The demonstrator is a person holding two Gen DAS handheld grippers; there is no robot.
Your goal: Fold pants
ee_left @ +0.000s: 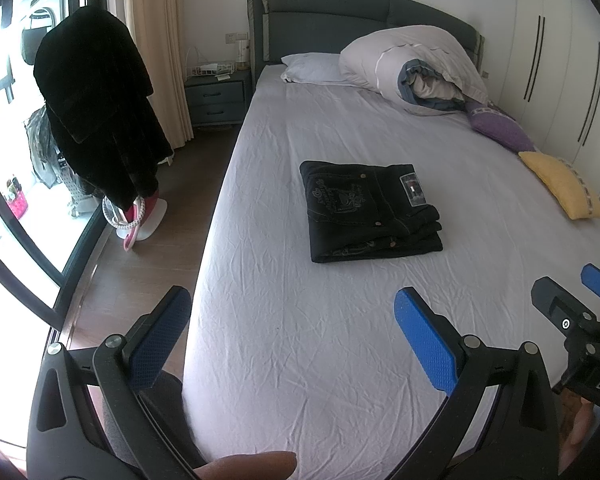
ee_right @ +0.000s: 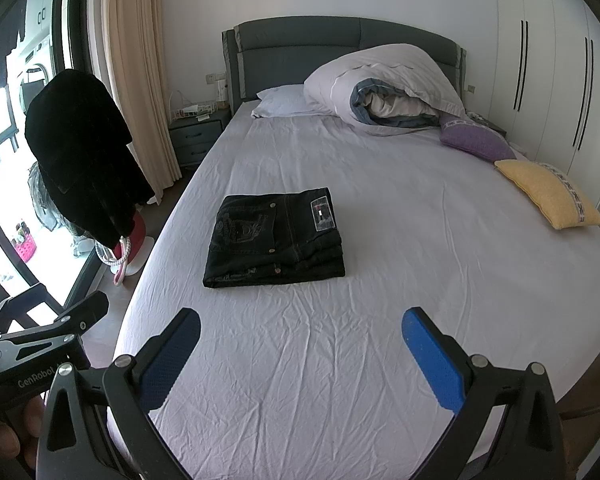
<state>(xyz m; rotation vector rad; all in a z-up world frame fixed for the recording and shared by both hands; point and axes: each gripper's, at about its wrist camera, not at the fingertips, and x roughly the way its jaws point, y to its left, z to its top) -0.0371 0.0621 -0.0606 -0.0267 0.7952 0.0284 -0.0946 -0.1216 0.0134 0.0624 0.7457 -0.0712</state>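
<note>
Black pants (ee_left: 370,210) lie folded in a compact rectangle on the white bed sheet (ee_left: 340,340), waistband label up. They also show in the right wrist view (ee_right: 276,238). My left gripper (ee_left: 292,312) is open and empty, held above the foot of the bed, well short of the pants. My right gripper (ee_right: 300,332) is open and empty, also near the foot of the bed. The right gripper shows at the right edge of the left wrist view (ee_left: 580,300). The left gripper's body shows at the lower left of the right wrist view (ee_right: 40,336).
A rolled duvet (ee_right: 384,88) and pillow (ee_right: 284,102) lie at the headboard. Purple (ee_right: 476,140) and yellow (ee_right: 552,194) cushions lie along the right edge by the wardrobe (ee_right: 548,80). A black coat (ee_right: 80,152) hangs on a stand left of the bed; a nightstand (ee_right: 196,136) stands beyond.
</note>
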